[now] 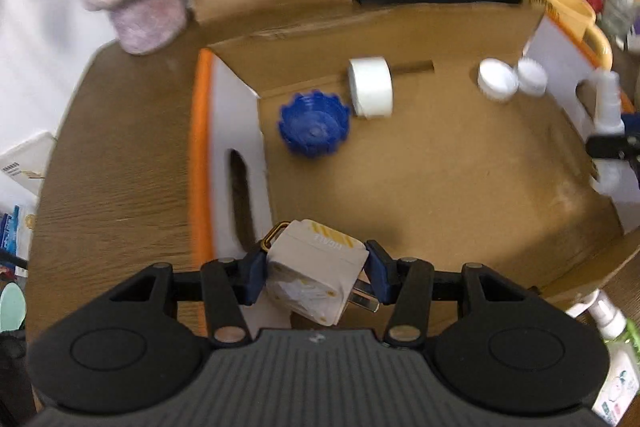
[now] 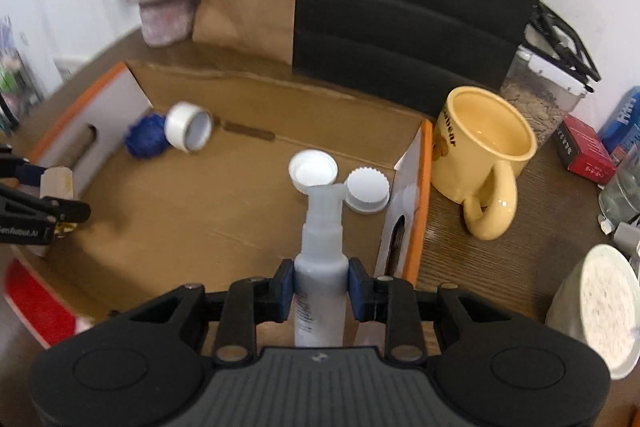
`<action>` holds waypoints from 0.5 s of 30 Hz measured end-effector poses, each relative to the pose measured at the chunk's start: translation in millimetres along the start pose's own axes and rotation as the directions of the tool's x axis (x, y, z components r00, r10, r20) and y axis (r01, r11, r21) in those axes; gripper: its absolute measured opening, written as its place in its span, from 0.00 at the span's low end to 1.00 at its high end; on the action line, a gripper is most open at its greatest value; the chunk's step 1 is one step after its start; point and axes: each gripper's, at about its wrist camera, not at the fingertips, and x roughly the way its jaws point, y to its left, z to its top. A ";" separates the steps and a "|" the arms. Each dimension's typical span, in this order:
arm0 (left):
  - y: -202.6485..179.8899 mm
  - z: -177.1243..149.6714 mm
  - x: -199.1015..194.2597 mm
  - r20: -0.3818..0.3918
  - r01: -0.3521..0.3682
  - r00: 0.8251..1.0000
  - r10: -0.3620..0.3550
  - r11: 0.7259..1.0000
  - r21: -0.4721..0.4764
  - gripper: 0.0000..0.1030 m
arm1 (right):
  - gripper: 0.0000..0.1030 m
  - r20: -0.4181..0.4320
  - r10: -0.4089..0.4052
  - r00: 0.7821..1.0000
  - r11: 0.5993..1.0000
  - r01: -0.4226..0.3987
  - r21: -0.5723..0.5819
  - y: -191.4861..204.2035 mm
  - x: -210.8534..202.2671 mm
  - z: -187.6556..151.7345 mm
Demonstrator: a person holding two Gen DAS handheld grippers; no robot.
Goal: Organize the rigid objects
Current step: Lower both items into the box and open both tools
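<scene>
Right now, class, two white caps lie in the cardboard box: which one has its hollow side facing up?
The smooth-rimmed white cap, lying left of the ridged white cap in the right wrist view. Its open inside shows; the ridged one shows a closed flat top.

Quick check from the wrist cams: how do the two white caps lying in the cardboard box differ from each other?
The smooth-edged cap lies open side up, showing its hollow inside; the ridged cap shows a flat face ringed by a scalloped, ridged edge. The smooth-edged cap sits further from the box's right wall; the ridged cap lies right beside that wall. Both are white, round, and rest next to each other on the box floor.
</scene>
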 end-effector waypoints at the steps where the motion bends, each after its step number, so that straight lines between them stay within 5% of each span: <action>1: -3.4 3.4 4.1 -0.012 -0.009 1.000 0.009 1.000 0.014 0.51 | 0.27 -0.003 -0.018 1.000 1.000 0.018 -0.009 1.7 5.2 0.1; 4: -11.0 7.8 10.3 -0.012 -0.056 0.998 0.056 0.998 0.015 0.53 | 0.28 0.001 -0.067 0.998 0.997 0.067 -0.038 3.7 16.1 2.7; 8: -10.9 11.1 -0.1 0.005 -0.060 0.998 0.060 0.998 -0.022 0.62 | 0.43 0.045 -0.110 0.993 0.991 0.113 -0.073 9.5 5.6 4.2; 15: 5.1 9.9 -66.5 0.104 -0.075 0.991 0.086 0.991 -0.107 0.70 | 0.48 0.155 -0.082 0.985 0.996 0.087 -0.027 2.1 -65.3 -1.5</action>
